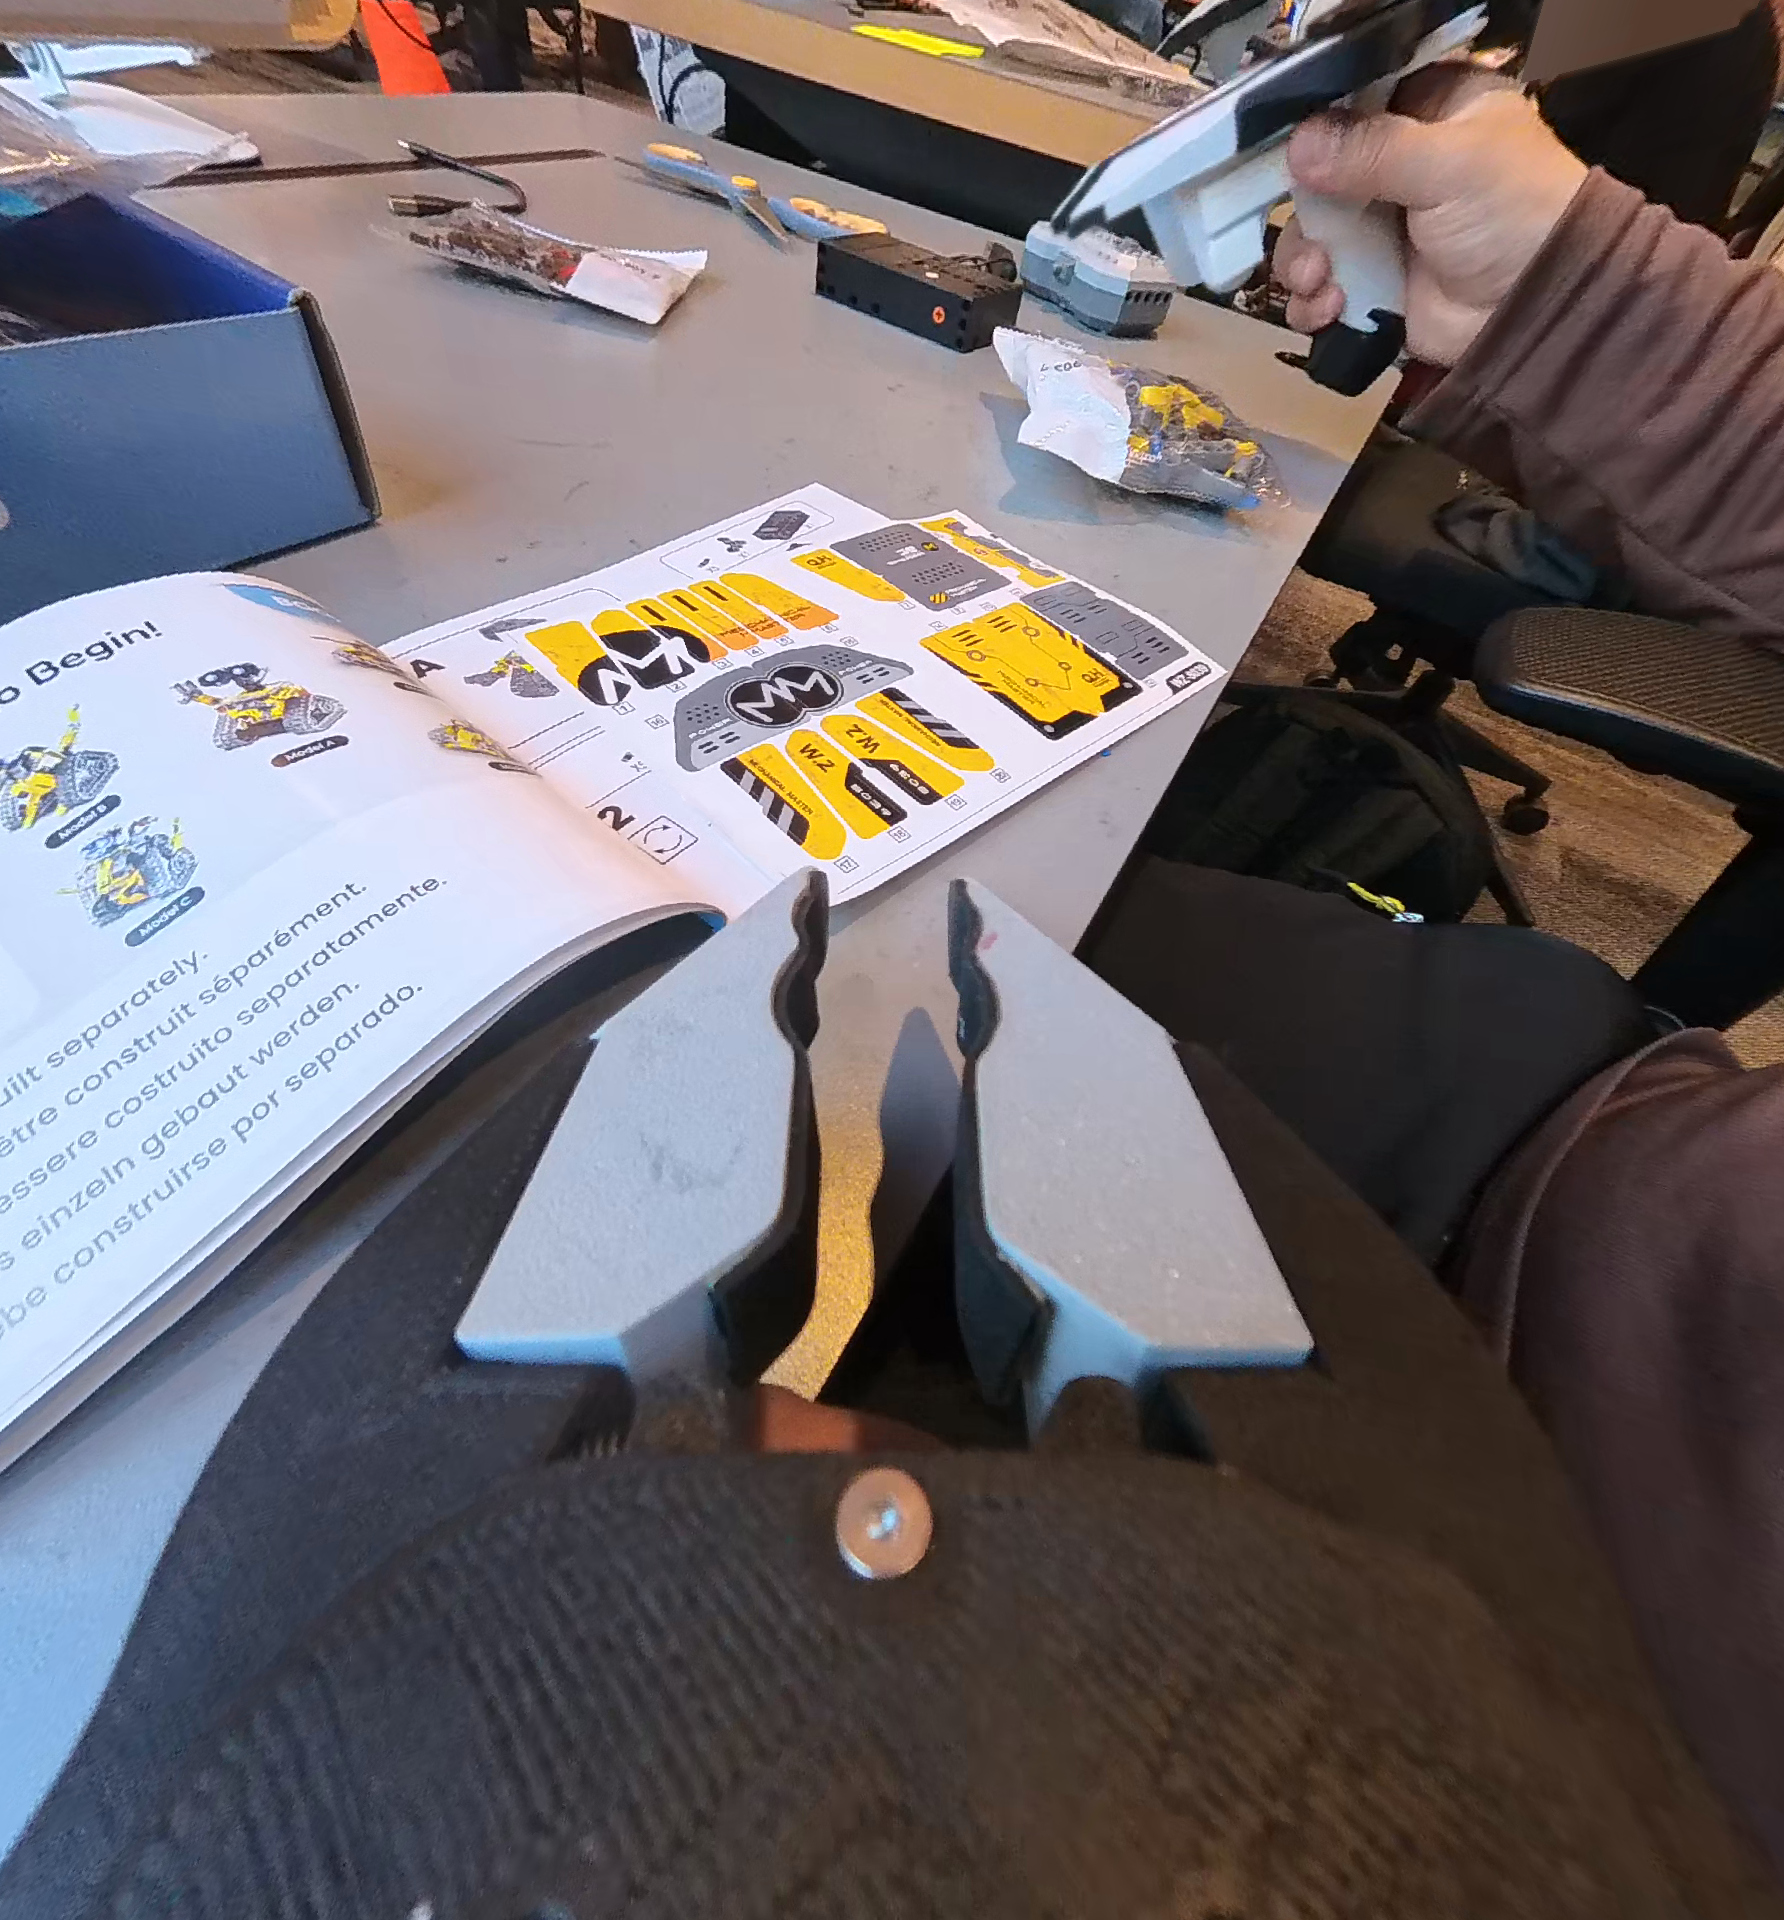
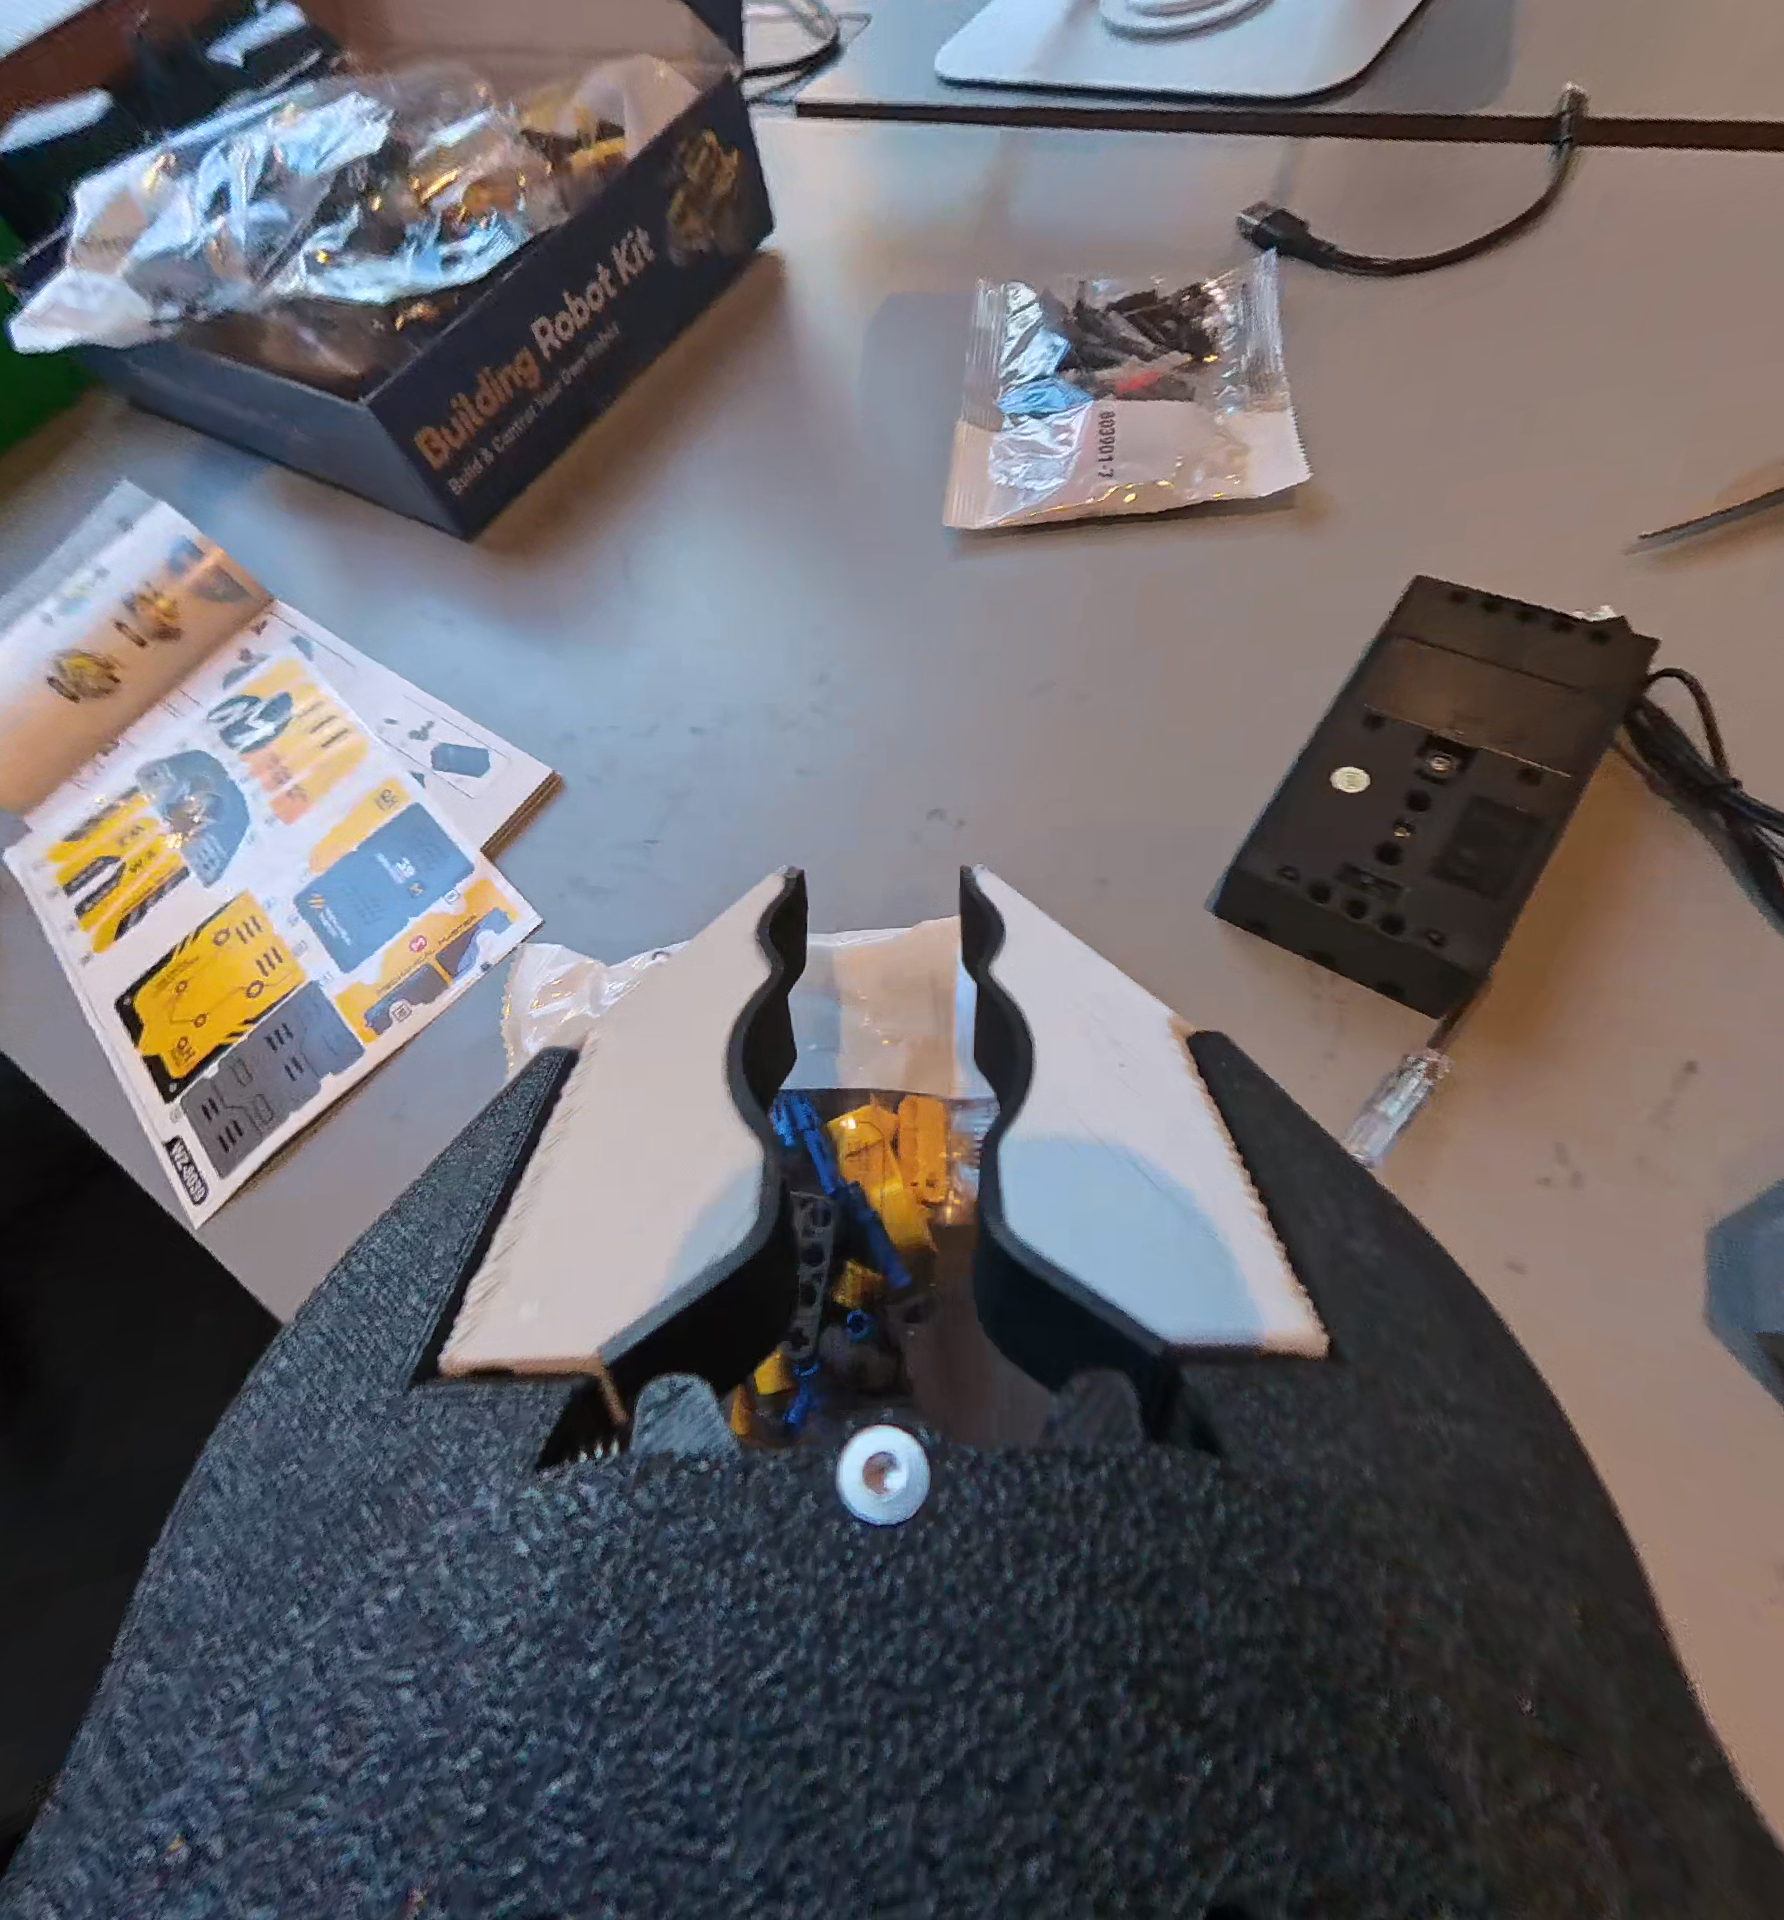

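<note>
My left gripper (image 1: 888,894) is open and empty, low over the grey table (image 1: 555,416) near its front edge. An open instruction booklet (image 1: 192,883) lies at its left and a yellow-and-grey sticker sheet (image 1: 867,686) just ahead. My right gripper (image 2: 880,883) is open and empty, held in the air above a clear bag of yellow and blue parts (image 2: 867,1164) that shows between its fingers. In the left wrist view a hand holds that gripper (image 1: 1075,208) well above the same bag (image 1: 1148,426) near the table's right edge.
A dark blue kit box (image 2: 514,343) full of plastic bags stands at the back left. A small bag of black parts (image 2: 1127,395), a black module with a cable (image 2: 1428,800), a small screwdriver (image 2: 1397,1112) and scissors (image 1: 742,192) lie around. An office chair (image 1: 1646,675) stands beside the table. The grippers' ends are close to 35 centimetres from one another. Between my right fingertips and the small screwdriver (image 2: 1397,1112) there is roughly 11 centimetres.
</note>
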`<control>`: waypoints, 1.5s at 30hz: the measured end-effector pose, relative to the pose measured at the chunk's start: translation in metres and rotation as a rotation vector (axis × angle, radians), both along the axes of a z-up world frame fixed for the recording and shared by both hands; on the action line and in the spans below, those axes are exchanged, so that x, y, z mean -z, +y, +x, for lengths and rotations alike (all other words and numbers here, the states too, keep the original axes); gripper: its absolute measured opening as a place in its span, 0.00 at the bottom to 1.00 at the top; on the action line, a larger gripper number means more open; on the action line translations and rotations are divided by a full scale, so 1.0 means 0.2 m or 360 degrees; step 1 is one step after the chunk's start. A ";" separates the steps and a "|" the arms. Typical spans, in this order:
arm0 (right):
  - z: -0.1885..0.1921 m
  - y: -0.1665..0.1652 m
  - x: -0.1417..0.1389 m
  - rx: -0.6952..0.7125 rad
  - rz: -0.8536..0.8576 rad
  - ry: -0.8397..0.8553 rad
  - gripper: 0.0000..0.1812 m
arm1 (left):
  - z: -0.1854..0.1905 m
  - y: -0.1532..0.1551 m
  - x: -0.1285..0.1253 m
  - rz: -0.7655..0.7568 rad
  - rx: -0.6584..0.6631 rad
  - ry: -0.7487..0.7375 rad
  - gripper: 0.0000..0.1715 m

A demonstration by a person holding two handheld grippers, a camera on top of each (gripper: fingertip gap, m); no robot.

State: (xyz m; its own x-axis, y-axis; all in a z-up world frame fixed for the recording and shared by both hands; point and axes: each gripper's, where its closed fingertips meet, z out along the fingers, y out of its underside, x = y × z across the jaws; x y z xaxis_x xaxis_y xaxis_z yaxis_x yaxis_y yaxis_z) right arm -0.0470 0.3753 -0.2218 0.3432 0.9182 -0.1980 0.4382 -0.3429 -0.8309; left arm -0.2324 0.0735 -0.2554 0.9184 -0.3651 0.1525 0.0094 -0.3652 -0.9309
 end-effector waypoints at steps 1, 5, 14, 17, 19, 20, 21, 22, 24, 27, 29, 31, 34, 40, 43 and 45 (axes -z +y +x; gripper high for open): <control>0.01 0.02 -0.01 0.0031 0.0000 0.0019 0.16 | 0.00 0.00 0.00 -0.0001 0.0005 -0.0003 0.12; 0.06 0.10 -0.06 0.0171 -0.0002 0.0130 0.18 | 0.00 0.00 0.00 -0.0001 0.0007 -0.0001 0.11; 0.35 0.36 -0.17 0.0626 0.0124 0.0188 0.19 | 0.00 0.00 0.00 0.0002 0.0006 0.0001 0.10; 0.54 0.46 -0.24 0.0902 0.0024 0.0453 0.21 | 0.00 0.00 0.00 0.0003 0.0006 0.0000 0.10; 0.65 0.50 -0.27 0.1019 -0.0010 0.0596 0.22 | 0.00 0.00 0.00 0.0004 0.0005 0.0001 0.10; 0.69 0.52 -0.27 0.1066 -0.0019 0.0626 0.23 | 0.00 0.00 0.00 0.0004 0.0004 0.0002 0.10; 0.72 0.53 -0.26 0.1100 -0.0024 0.0634 0.24 | 0.00 0.00 0.00 0.0004 0.0004 0.0002 0.10; 0.74 0.54 -0.26 0.1118 -0.0023 0.0632 0.24 | 0.00 0.00 0.00 0.0003 0.0003 0.0001 0.10; 0.75 0.54 -0.25 0.1125 -0.0020 0.0627 0.24 | 0.00 0.00 0.00 0.0001 0.0001 0.0000 0.10; 0.69 0.53 -0.22 0.1056 -0.0057 0.0618 0.24 | 0.00 0.00 0.00 0.0001 -0.0001 0.0000 0.10; 0.64 0.51 -0.21 0.1001 -0.0071 0.0602 0.24 | 0.00 0.00 0.00 0.0002 -0.0002 -0.0001 0.09; 0.59 0.49 -0.20 0.0948 -0.0071 0.0583 0.24 | 0.00 0.00 0.00 0.0003 -0.0002 0.0000 0.09; 0.53 0.46 -0.20 0.0887 -0.0054 0.0559 0.24 | 0.00 0.00 0.00 0.0005 0.0000 0.0001 0.09; 0.37 0.38 -0.22 0.0748 -0.0005 0.0505 0.24 | 0.00 0.00 0.00 0.0012 0.0005 0.0005 0.10; 0.24 0.29 -0.23 0.0605 0.0031 0.0475 0.24 | 0.00 0.00 0.00 0.0015 0.0006 0.0006 0.10; 0.13 0.20 -0.23 0.0462 0.0052 0.0432 0.24 | 0.00 0.00 0.00 0.0015 0.0007 0.0006 0.10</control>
State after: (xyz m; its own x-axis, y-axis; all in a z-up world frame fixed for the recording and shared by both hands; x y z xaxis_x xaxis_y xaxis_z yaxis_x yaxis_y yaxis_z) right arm -0.0206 0.4163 -0.1764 0.5286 0.7980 -0.2895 0.0897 -0.3916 -0.9158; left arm -0.2317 0.0730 -0.2552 0.9174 -0.3706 0.1454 0.0041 -0.3563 -0.9343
